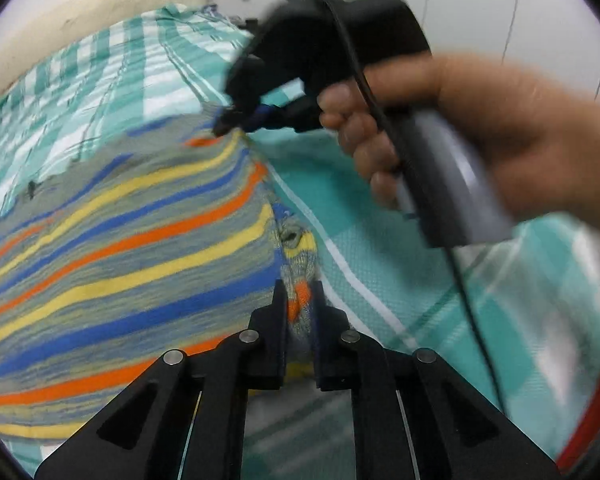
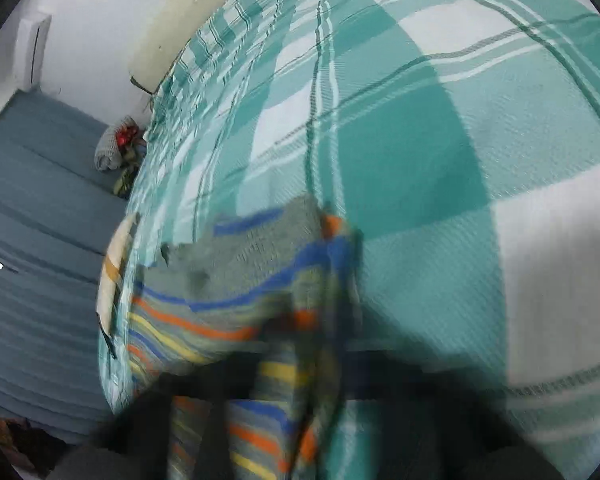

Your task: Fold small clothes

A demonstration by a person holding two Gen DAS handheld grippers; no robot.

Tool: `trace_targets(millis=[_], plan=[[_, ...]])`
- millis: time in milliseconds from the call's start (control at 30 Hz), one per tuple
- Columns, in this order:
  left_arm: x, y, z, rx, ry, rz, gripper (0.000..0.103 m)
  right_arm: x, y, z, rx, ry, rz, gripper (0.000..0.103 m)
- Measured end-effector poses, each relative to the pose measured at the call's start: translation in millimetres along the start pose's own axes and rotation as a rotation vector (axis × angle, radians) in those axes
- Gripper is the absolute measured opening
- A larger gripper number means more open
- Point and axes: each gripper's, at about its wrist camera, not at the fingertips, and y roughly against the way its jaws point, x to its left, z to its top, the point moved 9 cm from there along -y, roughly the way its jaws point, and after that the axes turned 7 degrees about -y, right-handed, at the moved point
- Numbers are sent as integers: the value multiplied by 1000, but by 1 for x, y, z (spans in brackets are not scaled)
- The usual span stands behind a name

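Observation:
A small grey knit garment [image 1: 120, 248] with blue, orange and yellow stripes lies on a bed. My left gripper [image 1: 299, 300] is shut on its near right edge, with fabric bunched between the fingers. My right gripper [image 1: 226, 126], held by a bare hand [image 1: 480, 132], pinches the garment's far right corner. In the blurred right wrist view the striped garment [image 2: 240, 292] hangs from my right gripper [image 2: 296, 384], lifted off the bedcover.
The bed has a teal and white checked cover [image 2: 420, 140]. A cream headboard [image 1: 80, 12] runs along the wall. A grey floor mat [image 2: 40, 240] lies beside the bed, with a small bundle [image 2: 116, 148] on it.

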Motion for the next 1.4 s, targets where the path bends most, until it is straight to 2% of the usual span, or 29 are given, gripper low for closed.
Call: trace_targets(millis=[67,133,267,400,533,600,667,733,767,800,833,867,933,1067,1100,1167,1267,1300,1333,1400], plan=[[18,27,3,-48,65,-21,7,19,12,4,-50,24,24,8],[51,59,1,-98,153,-28,7,60,24,4,-80,92,43,8],[117,103,-25,-136,330,-15,7,144,14,-8,-60,212,70,8],[176,124,-66,-132,459,52,7,222,-33,-35,-12,319,73,8],[215,123,-99,-105,535,96,7,269,-101,-66,54,357,42,8],[230,120,-113,-87,566,115,7,279,-128,-78,77,380,19,8],[245,115,-129,-56,600,137,9,280,-148,-86,93,384,11,9],[263,110,-146,-1,641,176,21,285,-169,-99,133,360,53,18],[270,112,-154,3,669,193,23,285,-174,-101,144,342,83,33],[272,118,-159,-16,689,185,29,287,-173,-103,137,328,112,43],[276,126,-162,-32,705,198,43,288,-167,-104,117,322,142,44],[281,132,-164,-43,710,224,48,290,-161,-103,100,322,162,44],[284,147,-167,-70,704,257,51,285,-140,-98,50,324,177,44],[278,164,-159,-128,671,231,51,257,-87,-96,-39,406,93,44],[271,166,-150,-142,631,215,50,247,-74,-103,-52,447,66,43],[263,160,-138,-143,570,187,43,226,-49,-123,-50,515,18,42],[239,142,-122,-126,458,154,26,204,-26,-167,-26,587,4,34],[233,133,-124,-94,432,166,18,201,-25,-178,-14,598,10,32],[233,117,-130,-30,425,183,11,198,-30,-197,12,610,19,30],[240,95,-146,68,447,218,6,186,-50,-218,51,619,-32,26]])
